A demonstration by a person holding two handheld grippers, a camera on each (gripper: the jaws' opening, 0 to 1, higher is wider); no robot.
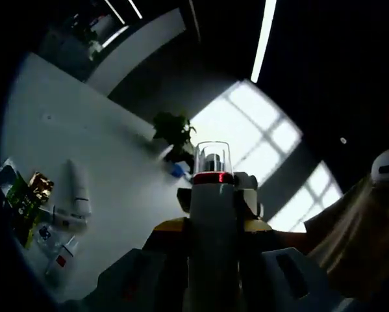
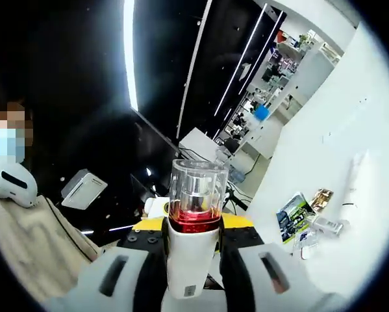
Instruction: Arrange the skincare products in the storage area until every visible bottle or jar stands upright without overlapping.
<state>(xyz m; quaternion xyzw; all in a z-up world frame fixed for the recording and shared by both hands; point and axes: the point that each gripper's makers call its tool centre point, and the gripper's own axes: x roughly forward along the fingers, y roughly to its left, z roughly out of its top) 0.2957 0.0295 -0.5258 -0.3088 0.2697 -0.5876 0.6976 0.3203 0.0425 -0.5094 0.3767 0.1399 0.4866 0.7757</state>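
Observation:
In the left gripper view, my left gripper (image 1: 210, 263) is shut on a white bottle (image 1: 212, 201) with a red band and a clear cap, held up in the air and backlit by a window. In the right gripper view, my right gripper (image 2: 193, 266) is shut on a similar white bottle (image 2: 194, 214) with a red band and clear cap. Whether these are the same bottle I cannot tell. On the white table (image 1: 116, 156) lie a white tube (image 1: 79, 188), a small white bottle (image 1: 61, 259) and green and gold packets (image 1: 25, 201). These also appear as the tube (image 2: 354, 175) and packets (image 2: 295, 211).
A potted plant (image 1: 175, 130) stands at the table's far edge before a bright window (image 1: 259, 123). A person in a beige top (image 2: 32, 240) is close on the left of the right gripper view. Shelving (image 2: 278, 71) stands behind the table (image 2: 350, 117).

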